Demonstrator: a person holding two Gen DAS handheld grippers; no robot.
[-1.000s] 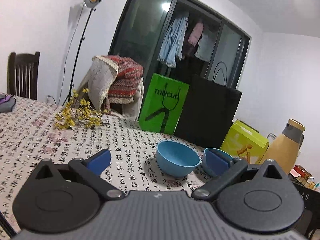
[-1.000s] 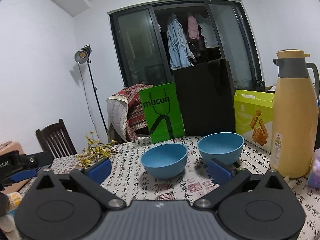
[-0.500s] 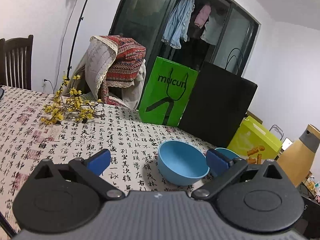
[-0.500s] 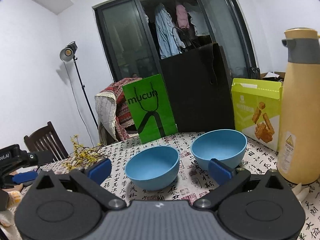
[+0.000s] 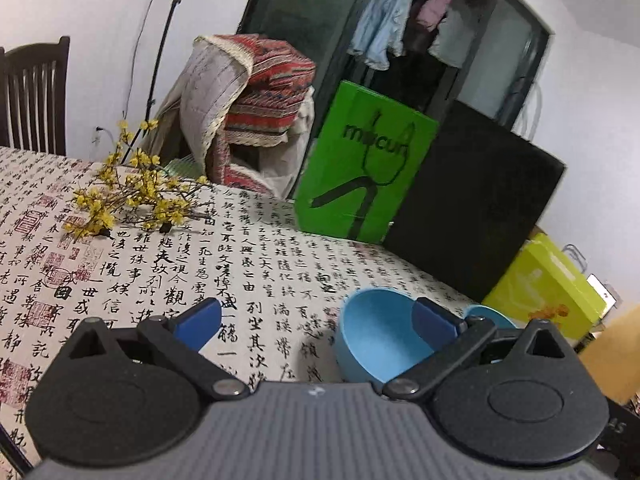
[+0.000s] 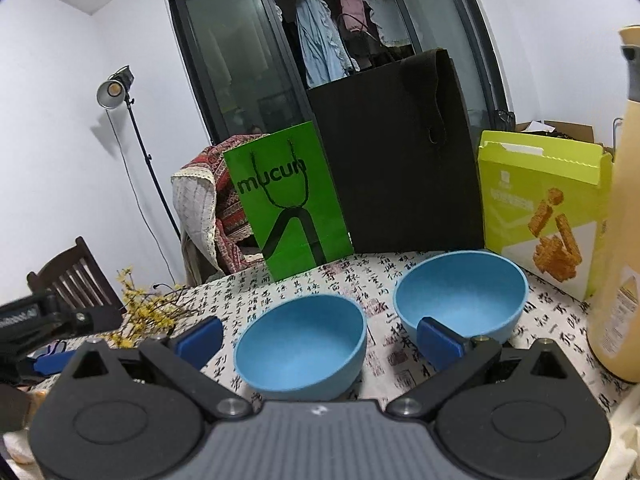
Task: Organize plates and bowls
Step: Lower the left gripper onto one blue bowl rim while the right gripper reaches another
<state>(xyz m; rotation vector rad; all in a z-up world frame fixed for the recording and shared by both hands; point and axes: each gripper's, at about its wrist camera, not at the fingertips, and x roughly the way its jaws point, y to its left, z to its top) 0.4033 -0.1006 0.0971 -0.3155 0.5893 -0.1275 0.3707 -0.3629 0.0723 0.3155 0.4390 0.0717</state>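
Both grippers, left (image 5: 316,322) and right (image 6: 320,338), gape wide, empty; near bowl (image 6: 300,354) and far bowl (image 6: 460,294) apparently apart.

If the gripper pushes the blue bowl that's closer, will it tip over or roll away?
The nearer blue bowl would probably slide or rock rather than roll: it sits upright on the patterned tablecloth. It looks like matte, stiff plastic, so likely light. Its rounded sides might let it wobble if pushed high at the rim.

Two bowls, near bowl (image 6: 301,347) left of far bowl (image 6: 460,292), sit before the standing bags (image 6: 396,152).
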